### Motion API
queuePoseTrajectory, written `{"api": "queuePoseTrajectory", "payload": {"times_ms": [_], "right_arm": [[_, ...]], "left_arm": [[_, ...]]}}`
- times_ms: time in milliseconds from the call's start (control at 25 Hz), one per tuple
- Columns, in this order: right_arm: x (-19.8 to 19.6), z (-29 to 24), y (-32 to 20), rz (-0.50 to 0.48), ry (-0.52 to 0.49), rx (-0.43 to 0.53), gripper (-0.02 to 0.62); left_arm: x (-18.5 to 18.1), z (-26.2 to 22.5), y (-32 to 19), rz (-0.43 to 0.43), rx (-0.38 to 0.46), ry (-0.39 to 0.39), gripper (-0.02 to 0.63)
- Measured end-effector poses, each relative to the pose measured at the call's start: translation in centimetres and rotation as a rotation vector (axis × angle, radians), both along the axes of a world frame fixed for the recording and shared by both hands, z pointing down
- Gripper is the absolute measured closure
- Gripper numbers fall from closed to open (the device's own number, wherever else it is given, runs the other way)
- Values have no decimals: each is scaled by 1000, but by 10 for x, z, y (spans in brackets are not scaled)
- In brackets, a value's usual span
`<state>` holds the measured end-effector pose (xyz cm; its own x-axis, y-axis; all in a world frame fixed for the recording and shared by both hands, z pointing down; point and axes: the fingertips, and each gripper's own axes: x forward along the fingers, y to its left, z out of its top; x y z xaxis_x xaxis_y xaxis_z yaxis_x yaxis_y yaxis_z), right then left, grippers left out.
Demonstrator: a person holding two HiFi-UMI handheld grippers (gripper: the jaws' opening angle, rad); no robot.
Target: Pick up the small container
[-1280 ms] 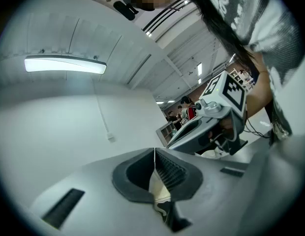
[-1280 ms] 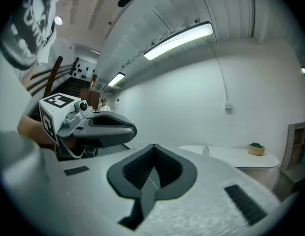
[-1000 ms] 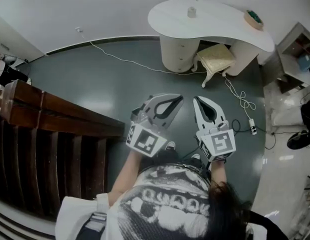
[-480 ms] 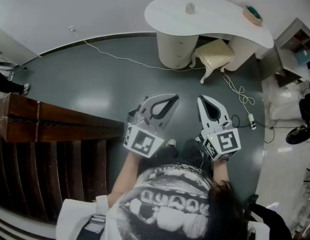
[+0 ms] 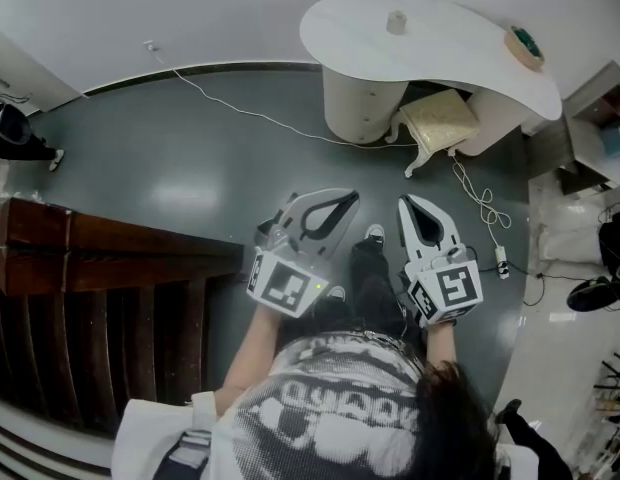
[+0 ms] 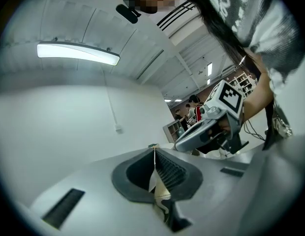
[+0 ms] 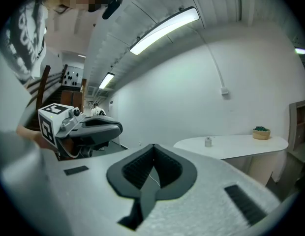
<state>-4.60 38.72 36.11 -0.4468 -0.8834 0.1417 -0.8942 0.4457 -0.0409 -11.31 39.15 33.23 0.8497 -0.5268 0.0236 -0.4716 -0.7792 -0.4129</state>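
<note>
Can't resolve container (image 5: 396, 23) beyond a pale stub on table (image 5: 460, 43); lid and label too small. Can't tell contents of bowl (image 5: 524, 44). Lose shelf (image 5: 602, 108) at right edge and wood frame (image 5: 110, 258) at left edge. See cushion (image 5: 437, 118) only partly, tucked under tabletop.

Both tools are pale grey: the left gripper (image 5: 355, 197) and the right gripper (image 5: 404, 201) have light grey shells with black ribbed lining, each patterned in black-and-white squares at the near end. The floor (image 5: 190, 158) under them is a dark grey-green with a soft sheen, crossed by a thin white cable (image 5: 252, 118). The far table (image 5: 450, 53) is plain white and the small container (image 5: 396, 22) on it a pale off-white. Far right, a tan bowl (image 5: 525, 44) shows green inside. The stool (image 5: 437, 118) is cream. At left the wooden railing (image 5: 90, 258) is deep reddish brown. The near shirt (image 5: 330, 408) is grey with a white blotchy print.
</note>
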Motion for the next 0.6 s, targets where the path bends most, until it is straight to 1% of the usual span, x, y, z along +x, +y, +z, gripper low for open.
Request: {"api": "queuePoseTrajectory", "payload": {"times_ms": [240,440,600], "right_arm": [[33,5,-59,-40,-14,13,595],[77,0,-123,-82,53,26,595],[113,-5,-171,-102,83,45,595]], "left_arm": [[34,7,-53,-33,-3,-36,601],[86,-6,-118,-43,22,-21,600],[133,-11,-164,-37,46,-26,600]]}}
